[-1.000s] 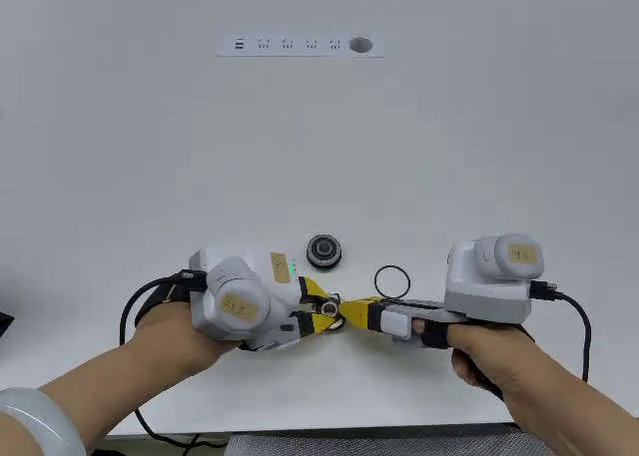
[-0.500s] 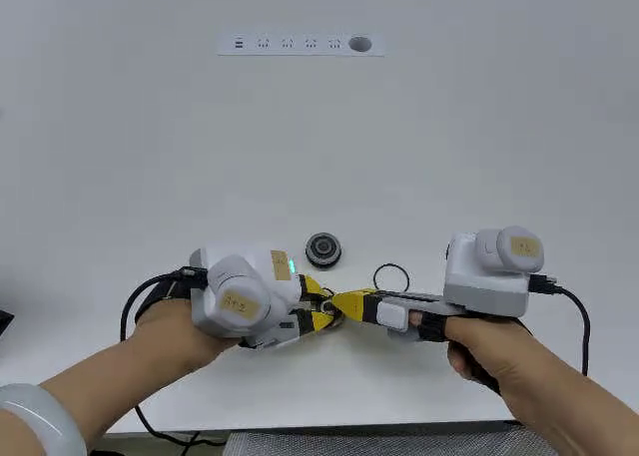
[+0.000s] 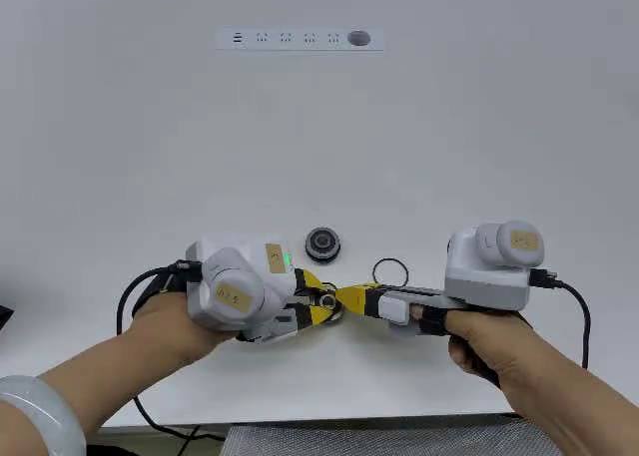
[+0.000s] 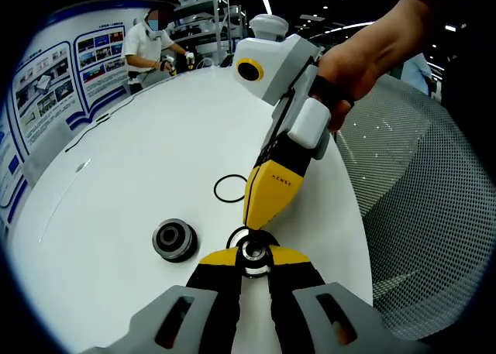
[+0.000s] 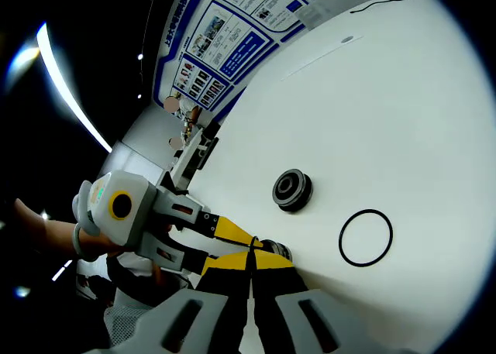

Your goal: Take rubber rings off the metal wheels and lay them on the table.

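Observation:
My left gripper (image 3: 319,308) is shut on a small metal wheel (image 3: 329,304), held just above the table's near edge; its yellow jaws clamp the wheel (image 4: 253,252) from both sides. My right gripper (image 3: 345,296) comes in from the right with its jaws shut on the thin black rubber ring (image 4: 242,231) at the wheel's rim. In the right gripper view the held wheel (image 5: 277,251) sits just beyond the shut tips (image 5: 251,252). A second wheel (image 3: 322,242) with its ring on lies flat behind them. A loose rubber ring (image 3: 390,272) lies on the table to the right.
The white table (image 3: 300,157) stretches wide behind the grippers. A power strip (image 3: 300,40) lies at its far edge. Cables trail off both grippers toward the near edge. A mesh chair seat (image 4: 418,214) is beside the table, and a person (image 4: 151,40) stands at the far end.
The right gripper's body has risen and tilted a little while its tips stay at the held wheel. The left gripper keeps its grip and has hardly moved.

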{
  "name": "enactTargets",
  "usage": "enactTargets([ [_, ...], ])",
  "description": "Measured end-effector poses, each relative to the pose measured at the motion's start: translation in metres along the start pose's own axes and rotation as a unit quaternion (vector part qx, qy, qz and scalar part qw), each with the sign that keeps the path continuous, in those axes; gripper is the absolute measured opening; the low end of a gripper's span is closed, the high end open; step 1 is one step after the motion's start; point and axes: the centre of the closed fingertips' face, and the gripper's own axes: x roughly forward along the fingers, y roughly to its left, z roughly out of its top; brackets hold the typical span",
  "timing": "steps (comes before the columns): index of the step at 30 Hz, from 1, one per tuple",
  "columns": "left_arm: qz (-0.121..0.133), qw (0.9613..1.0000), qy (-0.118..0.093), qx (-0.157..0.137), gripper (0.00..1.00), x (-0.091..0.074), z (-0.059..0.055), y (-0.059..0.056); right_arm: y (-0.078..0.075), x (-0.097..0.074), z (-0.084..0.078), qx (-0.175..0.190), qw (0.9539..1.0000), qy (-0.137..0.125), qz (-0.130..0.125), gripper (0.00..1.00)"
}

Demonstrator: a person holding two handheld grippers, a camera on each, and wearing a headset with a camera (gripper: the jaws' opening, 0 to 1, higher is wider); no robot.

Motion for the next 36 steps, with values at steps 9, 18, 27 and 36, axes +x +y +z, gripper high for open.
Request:
enactTargets([
  [9,0.003,0.9999,-0.01,-0.001,0.12,-0.004,-0.002,-0.002,-0.002,0.0,-0.001,0.0,1.0,0.001,-0.003,0.02],
  [18,0.026,0.9978,-0.052,-0.034,0.01,-0.025,0.011,0.009,-0.003,0.002,-0.001,-0.001,1.0,0.001,-0.004,0.02],
  [27,0.041,0.9976,-0.038,-0.04,0.09,-0.035,-0.005,0.009,0.005,0.001,-0.001,-0.001,1.0,0.0,0.005,0.02],
  [36,0.06,0.996,-0.023,-0.061,0.16,-0.043,-0.023,0.017,0.015,-0.001,0.0,0.002,0.9998,-0.009,0.015,0.02],
])
